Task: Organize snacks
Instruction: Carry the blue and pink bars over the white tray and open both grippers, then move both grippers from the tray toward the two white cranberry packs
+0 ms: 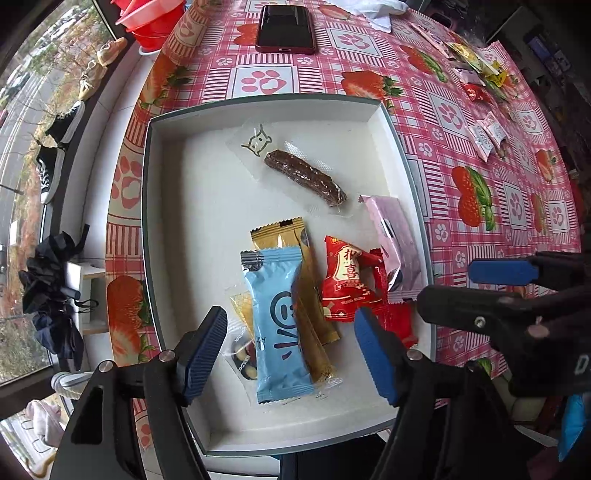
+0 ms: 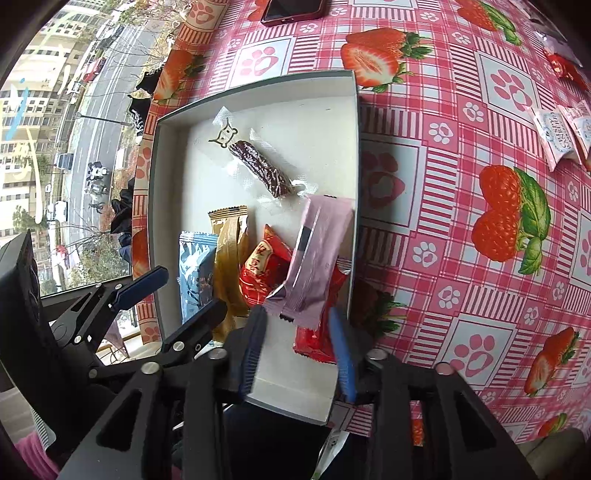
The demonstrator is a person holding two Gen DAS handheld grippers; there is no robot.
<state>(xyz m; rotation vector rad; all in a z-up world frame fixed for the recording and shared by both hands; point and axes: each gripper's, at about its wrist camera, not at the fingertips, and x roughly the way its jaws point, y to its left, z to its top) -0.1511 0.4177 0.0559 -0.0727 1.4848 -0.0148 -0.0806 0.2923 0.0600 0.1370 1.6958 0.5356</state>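
Left wrist view: a shallow white box (image 1: 391,122) sat on a tabletop (image 1: 480,122) covered in pink checked cloth printed with strawberries and paw prints. Contents of the box: a dark chocolate-coated bar in a clear wrapper (image 1: 306,177) near the middle; a light blue packet (image 1: 277,325) lying over a gold packet (image 1: 306,295); a small clear packet of mixed nuts (image 1: 243,358) partly under the blue one; a red packet with gold characters (image 1: 347,280); a pale pink packet (image 1: 397,243) leaning against the right wall and overlapping the red ones. The left claw (image 1: 291,354) hung above the near part of the box with its jaws spread wide, holding nothing. The right claw (image 1: 476,291) entered from the right edge over the box's right wall.

Right wrist view: the right claw (image 2: 299,350) hovered at the near end of the pale pink packet (image 2: 317,254), jaws apart on either side of its lower edge; whether the pads touched it could not be told. A second red packet (image 2: 317,332) lay beneath the pink one.

Outside the box: a dark phone in a red case (image 1: 286,27) at the far edge, and loose sweets (image 1: 484,136) scattered well apart to the right.
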